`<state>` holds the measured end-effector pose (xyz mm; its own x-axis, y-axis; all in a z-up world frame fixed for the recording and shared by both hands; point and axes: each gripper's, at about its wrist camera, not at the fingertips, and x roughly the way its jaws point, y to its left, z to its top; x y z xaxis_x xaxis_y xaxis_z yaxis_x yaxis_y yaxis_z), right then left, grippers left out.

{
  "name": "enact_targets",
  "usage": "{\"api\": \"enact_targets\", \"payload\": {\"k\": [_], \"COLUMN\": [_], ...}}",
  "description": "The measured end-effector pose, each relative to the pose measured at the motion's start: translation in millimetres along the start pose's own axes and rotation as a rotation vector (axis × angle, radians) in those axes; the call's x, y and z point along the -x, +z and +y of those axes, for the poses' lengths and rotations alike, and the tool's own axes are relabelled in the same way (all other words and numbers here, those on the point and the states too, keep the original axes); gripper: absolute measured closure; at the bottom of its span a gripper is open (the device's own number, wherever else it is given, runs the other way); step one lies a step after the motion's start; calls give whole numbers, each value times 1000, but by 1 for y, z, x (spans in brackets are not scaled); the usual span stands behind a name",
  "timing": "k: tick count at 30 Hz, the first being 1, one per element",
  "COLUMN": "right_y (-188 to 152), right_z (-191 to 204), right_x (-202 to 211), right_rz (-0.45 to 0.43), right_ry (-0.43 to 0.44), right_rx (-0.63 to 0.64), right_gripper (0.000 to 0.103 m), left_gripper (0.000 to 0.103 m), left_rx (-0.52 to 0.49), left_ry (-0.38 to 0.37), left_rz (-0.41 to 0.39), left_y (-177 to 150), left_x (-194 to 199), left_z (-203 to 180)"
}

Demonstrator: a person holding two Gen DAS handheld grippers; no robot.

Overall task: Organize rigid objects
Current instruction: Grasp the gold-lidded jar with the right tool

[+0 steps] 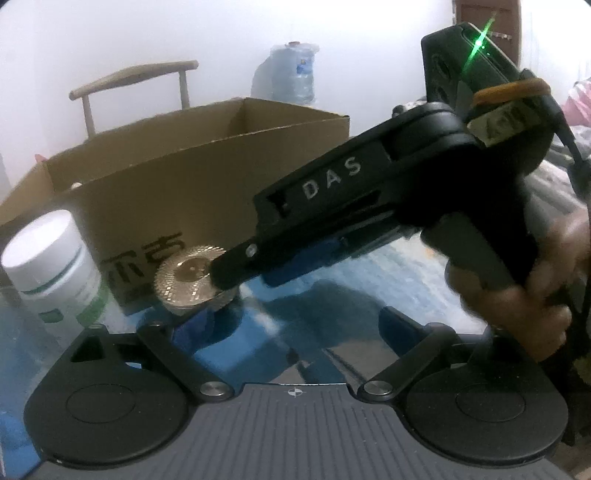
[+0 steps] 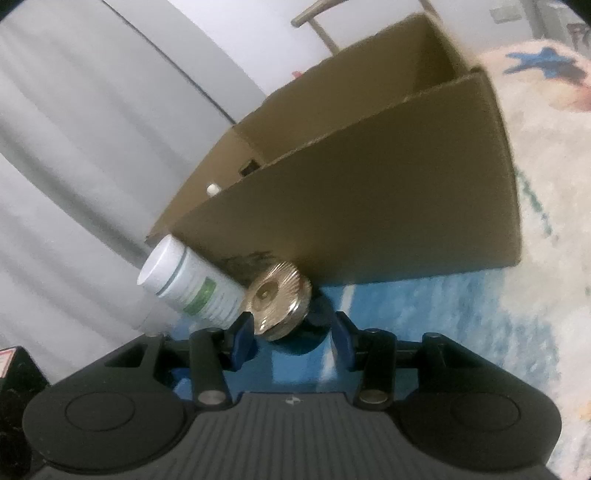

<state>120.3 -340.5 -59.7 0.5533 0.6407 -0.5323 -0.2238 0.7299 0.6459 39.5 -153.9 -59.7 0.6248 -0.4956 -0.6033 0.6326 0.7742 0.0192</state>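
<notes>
Crowding the gold-capped jar (image 2: 277, 297), white bottle (image 2: 188, 280) beside, cardboard box (image 2: 369, 206) behind

Behind everything we see a wooden chair (image 1: 133, 79), its curved backrest pale against a white wall (image 1: 110, 33). A large clear water jug (image 1: 291, 72) stands by that wall (blurred, its label unreadable). Below us lies a fluffy rug (image 2: 424, 295), blue in the middle and cream toward the right. In the right wrist view, grey curtains (image 2: 74, 147) hang in long folds on the left.
</notes>
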Motion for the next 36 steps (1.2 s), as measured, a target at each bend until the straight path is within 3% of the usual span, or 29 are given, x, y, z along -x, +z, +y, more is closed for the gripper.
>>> {"api": "enact_targets", "payload": {"k": [7, 17, 36], "right_y": [10, 19, 1], "right_z": [0, 0, -10], "right_x": [-5, -30, -3], "right_rz": [-19, 28, 51], "right_ry": [-14, 41, 31], "right_rx": [9, 18, -31], "right_gripper": [52, 48, 47], "left_gripper": [6, 4, 4], "left_rx": [21, 22, -4], "left_ry": [77, 113, 33], "left_rz": [40, 65, 59], "left_y": [-3, 1, 1], "left_x": [-8, -25, -21], "left_z": [12, 19, 3]}}
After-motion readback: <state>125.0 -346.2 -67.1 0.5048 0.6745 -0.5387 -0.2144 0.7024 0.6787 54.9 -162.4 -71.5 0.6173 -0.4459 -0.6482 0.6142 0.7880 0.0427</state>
